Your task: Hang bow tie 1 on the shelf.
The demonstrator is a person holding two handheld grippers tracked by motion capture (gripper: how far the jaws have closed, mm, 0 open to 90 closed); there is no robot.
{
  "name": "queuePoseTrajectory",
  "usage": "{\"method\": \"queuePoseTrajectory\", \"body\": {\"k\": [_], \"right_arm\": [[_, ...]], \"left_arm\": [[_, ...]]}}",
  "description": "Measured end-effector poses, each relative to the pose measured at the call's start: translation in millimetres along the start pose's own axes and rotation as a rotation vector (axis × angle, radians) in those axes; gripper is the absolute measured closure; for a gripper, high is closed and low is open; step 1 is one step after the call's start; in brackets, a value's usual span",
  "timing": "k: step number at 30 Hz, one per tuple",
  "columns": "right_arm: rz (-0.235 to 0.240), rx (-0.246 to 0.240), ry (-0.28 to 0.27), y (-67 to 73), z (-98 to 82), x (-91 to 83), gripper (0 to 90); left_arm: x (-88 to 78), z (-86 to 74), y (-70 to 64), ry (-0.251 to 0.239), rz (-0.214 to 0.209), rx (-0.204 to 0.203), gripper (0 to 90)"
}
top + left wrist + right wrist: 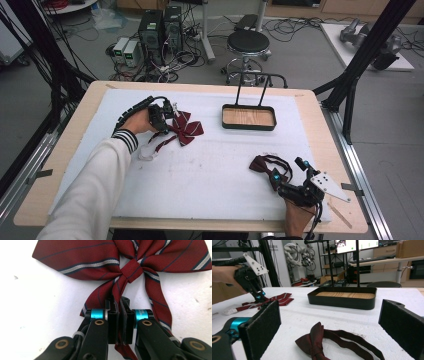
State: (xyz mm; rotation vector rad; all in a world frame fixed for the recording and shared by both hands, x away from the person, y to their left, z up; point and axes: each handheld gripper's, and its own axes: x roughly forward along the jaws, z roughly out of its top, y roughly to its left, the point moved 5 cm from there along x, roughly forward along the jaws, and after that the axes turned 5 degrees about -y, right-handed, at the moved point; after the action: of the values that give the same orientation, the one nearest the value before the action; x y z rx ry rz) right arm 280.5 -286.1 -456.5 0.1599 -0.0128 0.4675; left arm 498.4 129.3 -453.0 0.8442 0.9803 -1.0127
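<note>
The striped bow tie (pixel 184 128) is lying on the white mat (pixel 210 175) towards its left side, and one of its hanging tails is pinched tight by the left gripper (pixel 119 312), jaws clamped on the fabric just below the knot. Nearer the right front, the right gripper (pixel 276 178) is held with jaws spread wide, nothing gripped, the plain dark bow tie (pixel 329 343) lying flat between and ahead of them. The black wooden-floored tray (pixel 248 118) is seen behind, well apart.
</note>
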Motion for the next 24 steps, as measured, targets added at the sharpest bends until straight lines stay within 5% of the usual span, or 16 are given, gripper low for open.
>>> {"method": "queuePoseTrajectory", "body": {"k": [7, 24], "right_arm": [[0.000, 0.012, 0.000, 0.5, -0.1, -0.7, 3.2], [-0.003, 0.083, -0.031, -5.6, 1.6, -4.0, 3.2]], "left_arm": [[-4.2, 0.8, -2.8, -0.044, -0.004, -0.014, 86.2], [-36.1, -3.8, -5.6, -0.258, 0.036, -0.129, 85.7]]}}
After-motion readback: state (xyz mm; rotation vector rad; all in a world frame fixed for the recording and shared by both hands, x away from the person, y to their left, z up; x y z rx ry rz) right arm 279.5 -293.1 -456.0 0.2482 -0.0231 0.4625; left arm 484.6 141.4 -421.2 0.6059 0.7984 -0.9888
